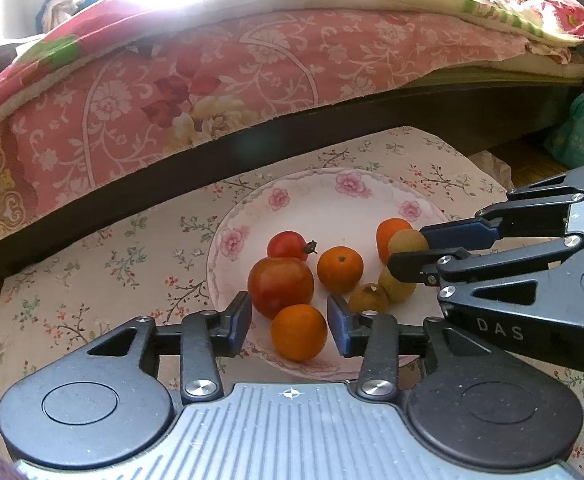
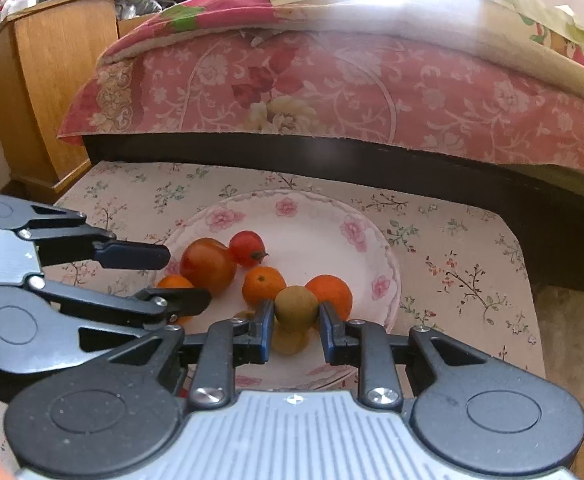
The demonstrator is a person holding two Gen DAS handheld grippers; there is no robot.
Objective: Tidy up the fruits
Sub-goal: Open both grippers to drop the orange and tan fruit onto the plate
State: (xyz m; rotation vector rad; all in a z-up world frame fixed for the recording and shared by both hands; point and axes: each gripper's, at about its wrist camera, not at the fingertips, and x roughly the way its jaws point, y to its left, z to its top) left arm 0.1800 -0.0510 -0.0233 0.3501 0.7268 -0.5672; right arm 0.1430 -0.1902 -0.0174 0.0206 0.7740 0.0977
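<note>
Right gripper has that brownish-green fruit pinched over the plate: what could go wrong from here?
The right gripper holds the round brownish-green fruit only at its sides, so it may slip out and roll off the plate. Another orange sits just behind it and could get nudged. The left gripper, open around the near orange, is close enough that the two may collide.
</note>
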